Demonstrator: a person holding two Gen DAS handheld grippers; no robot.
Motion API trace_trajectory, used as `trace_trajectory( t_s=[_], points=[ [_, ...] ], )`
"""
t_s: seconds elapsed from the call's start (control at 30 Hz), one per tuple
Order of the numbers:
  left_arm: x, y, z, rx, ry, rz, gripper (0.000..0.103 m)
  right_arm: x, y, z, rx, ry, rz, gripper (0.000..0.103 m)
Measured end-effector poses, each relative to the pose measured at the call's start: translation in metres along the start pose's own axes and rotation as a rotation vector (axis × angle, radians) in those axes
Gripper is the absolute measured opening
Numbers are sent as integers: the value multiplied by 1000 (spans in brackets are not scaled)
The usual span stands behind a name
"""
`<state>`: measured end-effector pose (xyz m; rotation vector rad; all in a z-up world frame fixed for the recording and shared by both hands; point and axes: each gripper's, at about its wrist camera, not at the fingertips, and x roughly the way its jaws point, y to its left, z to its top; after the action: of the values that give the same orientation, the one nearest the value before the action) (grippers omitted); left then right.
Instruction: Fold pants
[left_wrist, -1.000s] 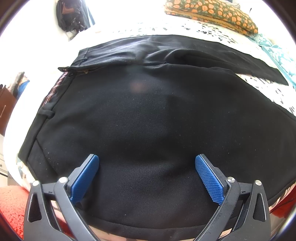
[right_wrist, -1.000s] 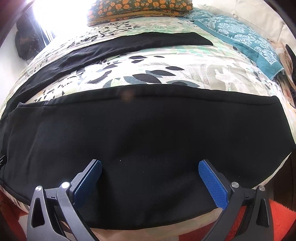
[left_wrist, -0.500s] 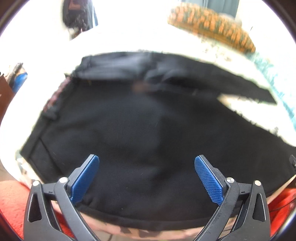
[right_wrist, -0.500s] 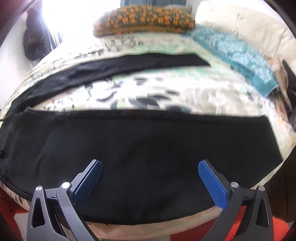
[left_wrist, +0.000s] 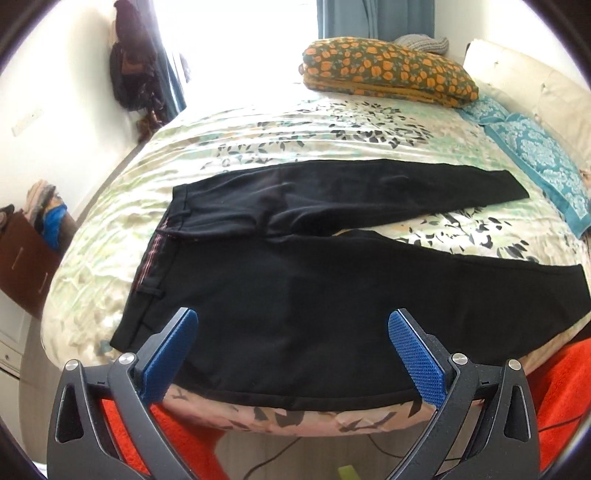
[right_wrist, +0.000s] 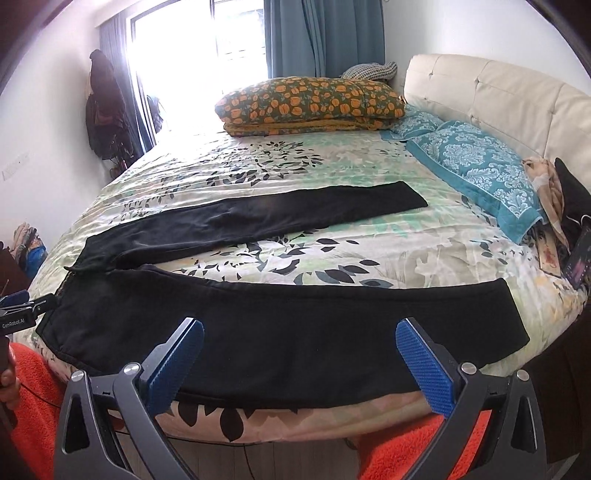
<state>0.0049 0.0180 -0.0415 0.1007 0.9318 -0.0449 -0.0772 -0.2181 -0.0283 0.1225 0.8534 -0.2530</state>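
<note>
Black pants lie flat on the bed, waistband to the left, the two legs spread apart in a V toward the right. The near leg runs along the bed's front edge; the far leg lies further back. My left gripper is open and empty, raised above the near edge by the hip. My right gripper is open and empty, raised above the near leg. The left gripper's body also shows at the left edge of the right wrist view.
The bed has a leaf-print sheet. An orange-flowered pillow and teal pillows sit at the head, by a cream headboard. An orange rug lies on the floor. Small items lie at the right edge.
Both grippers have pulled back and up from the pants, so the whole bed and both legs now show. Both stay open and empty.
</note>
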Motion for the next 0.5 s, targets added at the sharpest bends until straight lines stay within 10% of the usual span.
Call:
trace_trajectory(
  t_s=[0.5],
  points=[
    [-17,-15,24,16,21,-42,102,-5,-11,18,-2,72,38,103]
  ],
)
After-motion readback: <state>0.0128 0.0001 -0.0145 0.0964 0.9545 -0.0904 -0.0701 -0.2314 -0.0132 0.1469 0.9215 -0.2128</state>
